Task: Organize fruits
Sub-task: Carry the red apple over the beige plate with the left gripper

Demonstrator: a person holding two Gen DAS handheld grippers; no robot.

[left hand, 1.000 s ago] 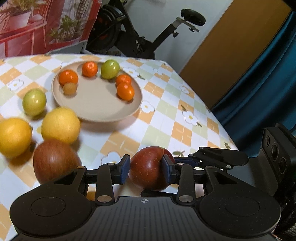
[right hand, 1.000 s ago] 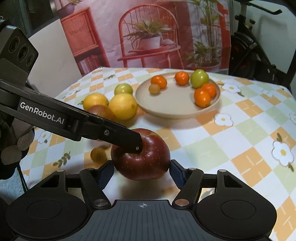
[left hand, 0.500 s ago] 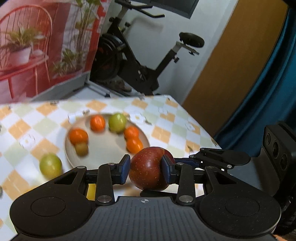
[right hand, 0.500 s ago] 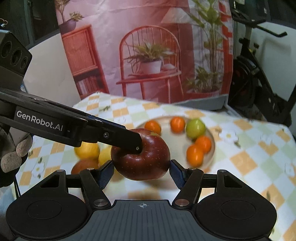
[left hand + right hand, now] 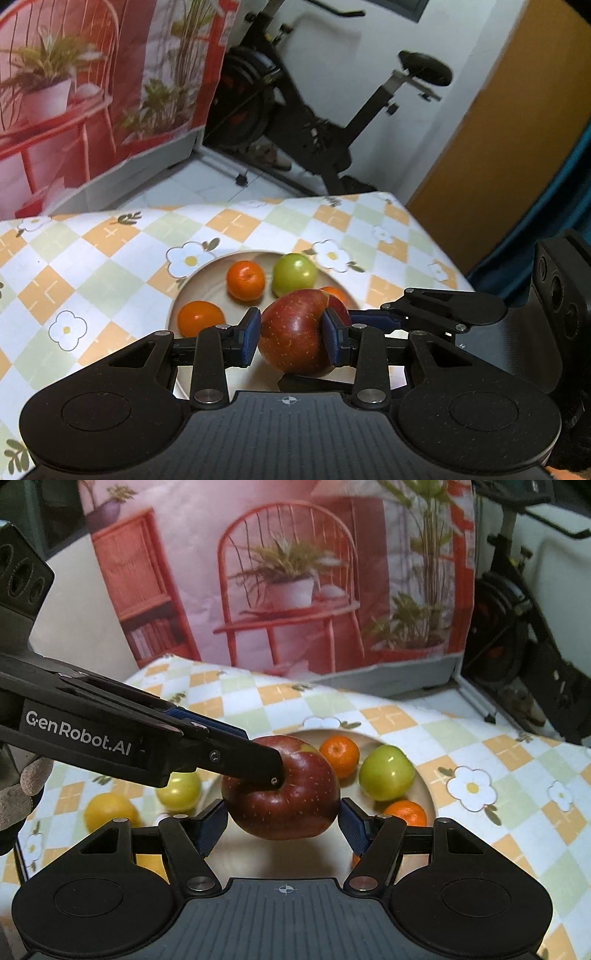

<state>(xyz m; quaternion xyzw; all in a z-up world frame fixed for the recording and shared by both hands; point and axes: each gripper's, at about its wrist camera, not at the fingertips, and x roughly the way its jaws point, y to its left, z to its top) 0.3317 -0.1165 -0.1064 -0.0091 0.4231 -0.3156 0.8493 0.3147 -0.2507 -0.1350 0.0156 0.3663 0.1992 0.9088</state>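
Both grippers are gripping one round dark-red apple (image 5: 295, 338) above the beige round plate (image 5: 192, 286). The left gripper (image 5: 290, 339) is pinching it between its blue pads (image 5: 248, 341). The right gripper (image 5: 282, 821) is clamping its sides too, though its pad contact is probably hidden. Orange tangerines (image 5: 339, 755) and a green fruit (image 5: 386, 771) are sitting on the plate.

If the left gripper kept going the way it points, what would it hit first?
Probably the plate: the left gripper, shut on a red apple, aims down at it, near the orange and green fruit. Depth is uncertain.
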